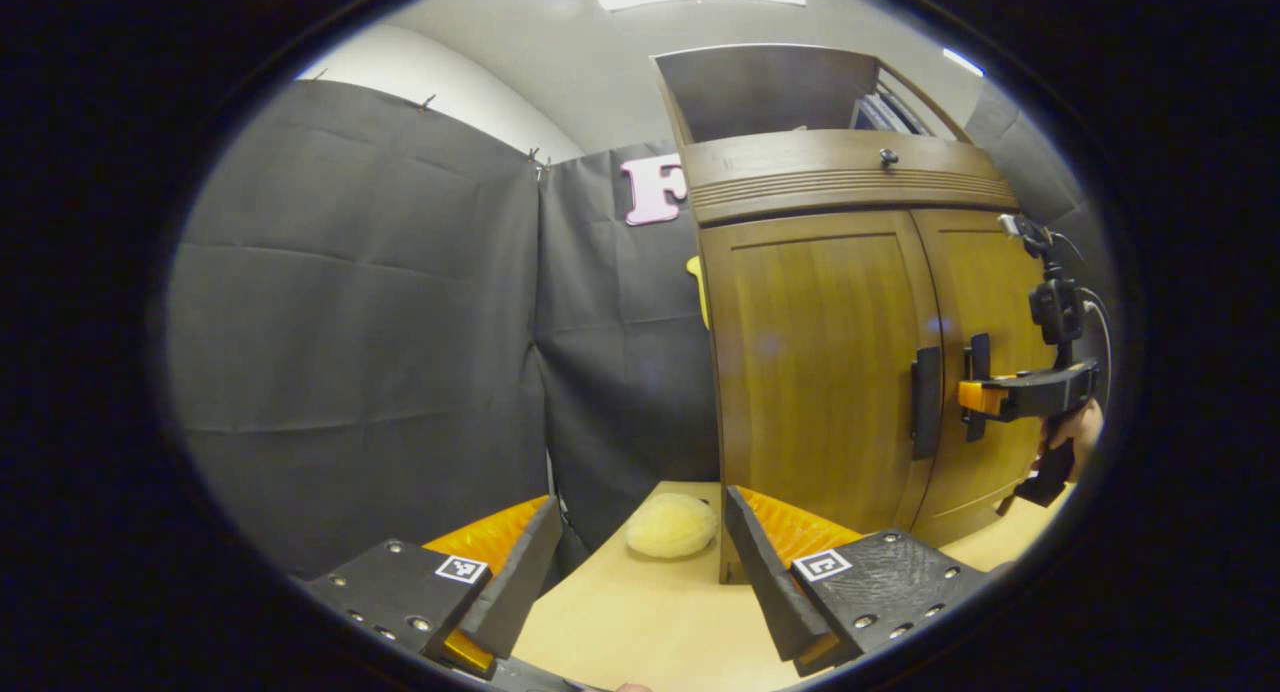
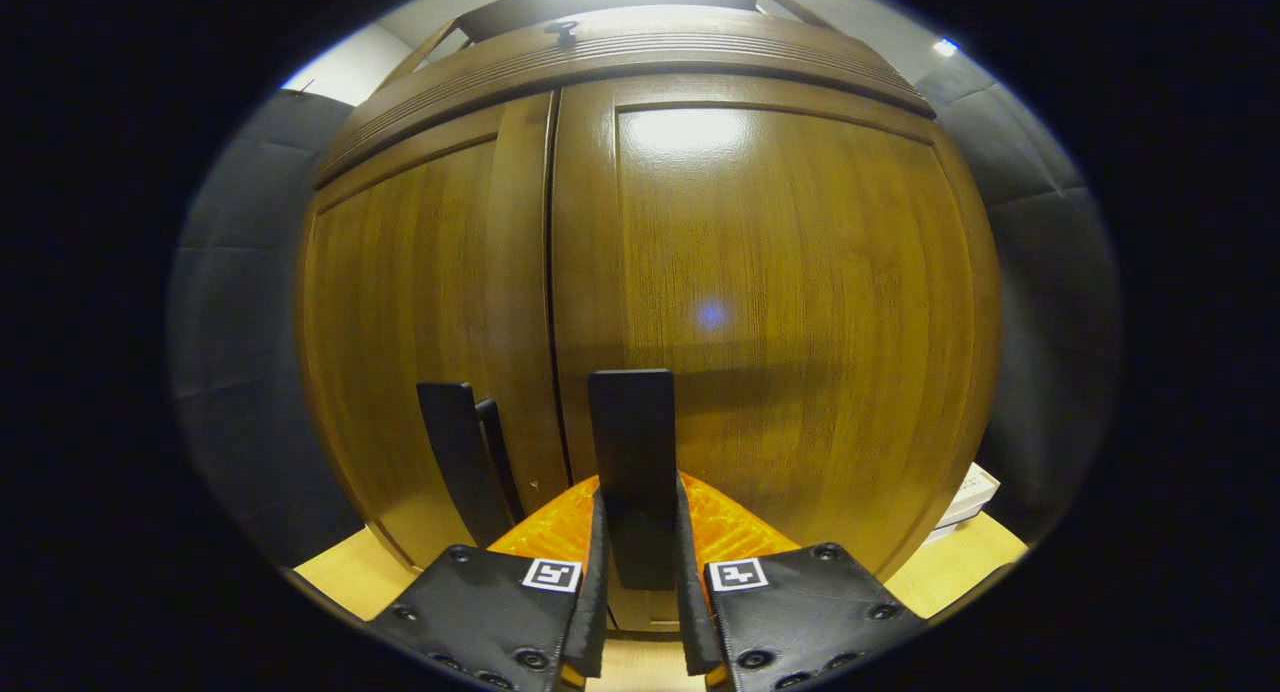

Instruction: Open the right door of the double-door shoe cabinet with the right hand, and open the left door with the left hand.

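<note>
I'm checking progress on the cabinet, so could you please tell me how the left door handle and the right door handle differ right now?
1. The right door handle sits between the right tongs, whose fingers press on it; the left door handle is free.
2. The left tongs are open and well back from the left door handle, near a yellow sponge.
Shared: both are black vertical bars on closed wooden doors.

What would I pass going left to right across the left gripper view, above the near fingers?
Black cloth wall → yellow round thing on the table → left door → left door handle → right door handle → right gripper → hand.
</note>
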A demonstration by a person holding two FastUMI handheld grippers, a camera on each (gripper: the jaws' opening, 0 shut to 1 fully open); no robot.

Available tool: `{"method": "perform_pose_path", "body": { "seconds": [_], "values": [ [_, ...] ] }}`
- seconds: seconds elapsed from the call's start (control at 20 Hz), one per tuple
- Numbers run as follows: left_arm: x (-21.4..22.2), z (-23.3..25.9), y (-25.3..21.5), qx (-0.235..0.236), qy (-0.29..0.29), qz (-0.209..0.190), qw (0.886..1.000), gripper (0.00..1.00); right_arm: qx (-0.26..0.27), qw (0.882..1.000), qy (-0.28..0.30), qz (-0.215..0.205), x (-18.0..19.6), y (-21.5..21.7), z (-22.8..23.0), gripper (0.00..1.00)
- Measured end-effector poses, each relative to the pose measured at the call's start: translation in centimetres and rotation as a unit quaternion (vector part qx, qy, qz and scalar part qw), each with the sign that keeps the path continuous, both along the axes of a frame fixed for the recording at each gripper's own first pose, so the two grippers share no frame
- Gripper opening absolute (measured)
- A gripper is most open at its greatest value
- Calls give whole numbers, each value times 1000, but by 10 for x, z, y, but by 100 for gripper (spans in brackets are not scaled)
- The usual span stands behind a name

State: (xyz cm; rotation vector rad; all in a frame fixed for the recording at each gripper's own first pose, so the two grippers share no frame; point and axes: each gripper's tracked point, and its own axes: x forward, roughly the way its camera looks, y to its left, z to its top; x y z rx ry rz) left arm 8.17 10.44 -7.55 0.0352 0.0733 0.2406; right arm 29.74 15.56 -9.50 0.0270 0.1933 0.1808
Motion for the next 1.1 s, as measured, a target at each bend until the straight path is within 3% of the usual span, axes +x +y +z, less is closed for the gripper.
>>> {"method": "perform_pose_path", "body": {
  "seconds": [0.05, 0.1, 0.15, 0.85, 0.9, 1.1],
  "values": [
    [0, 1, -1, 0, 0, -2, 1000, 95, 0, 1000, 3, 1, -2, 1, 0, 32],
    [0, 1, -1, 0, -1, -3, 1000, 95, -6, 1000, 8, 6, -3, 1, 0, 17],
    [0, 3, -1, 1, -3, -3, 1000, 95, -2, 1000, 11, 11, -5, 0, 0, 20],
    [-23, 29, -61, 7, -19, -55, 998, 95, 25, 996, 20, 77, -86, -25, 9, 20],
    [-23, 31, -62, 9, -22, -57, 998, 95, 28, 996, 22, 81, -91, -28, 11, 24],
    [-29, 42, -70, 13, -31, -66, 997, 95, 29, 995, 26, 92, -113, -43, 15, 20]
  ]
}}
